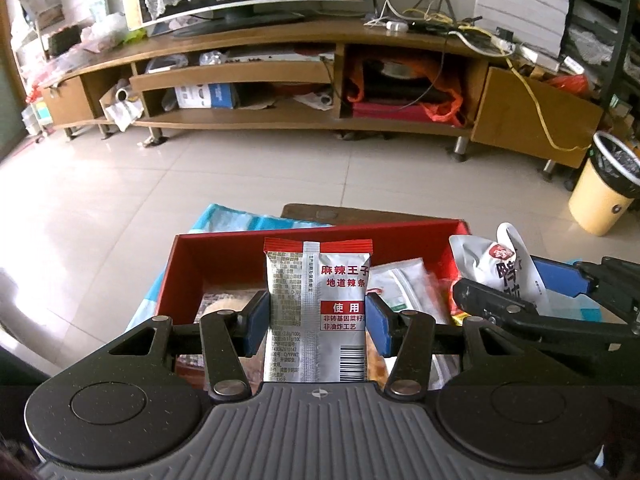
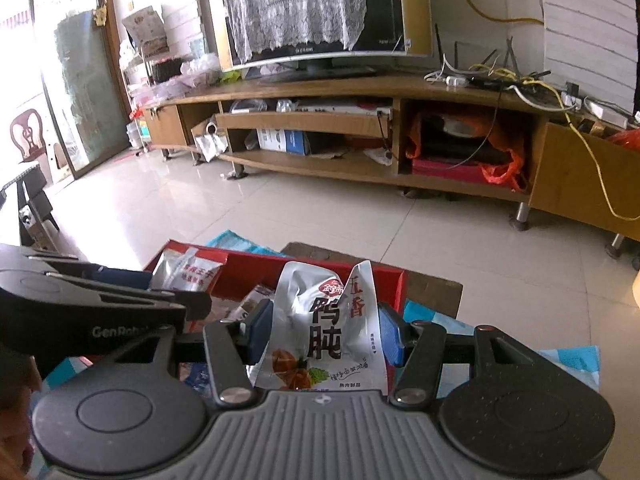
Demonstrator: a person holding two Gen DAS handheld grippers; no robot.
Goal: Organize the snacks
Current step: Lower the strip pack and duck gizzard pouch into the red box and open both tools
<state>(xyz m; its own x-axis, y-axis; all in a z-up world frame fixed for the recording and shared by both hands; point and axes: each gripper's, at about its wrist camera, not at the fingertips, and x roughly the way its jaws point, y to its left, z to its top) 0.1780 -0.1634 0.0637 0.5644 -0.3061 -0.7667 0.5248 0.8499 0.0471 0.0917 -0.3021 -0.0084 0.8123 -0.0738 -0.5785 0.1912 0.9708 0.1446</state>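
Above red box (image 1: 188,264) — packet (image 1: 316,312) upright (seam vertical).

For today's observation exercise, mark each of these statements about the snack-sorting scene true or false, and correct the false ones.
1. The left gripper grips a silver spicy-strip packet with a red top edge. True.
2. The right gripper is empty. False: it clamps a crumpled white duck-gizzard pouch.
3. The red box already has snacks inside. True.
4. The red box stands on the TV cabinet. False: the cabinet is across the tiled floor.
5. A lace cloth drapes over the television. True.
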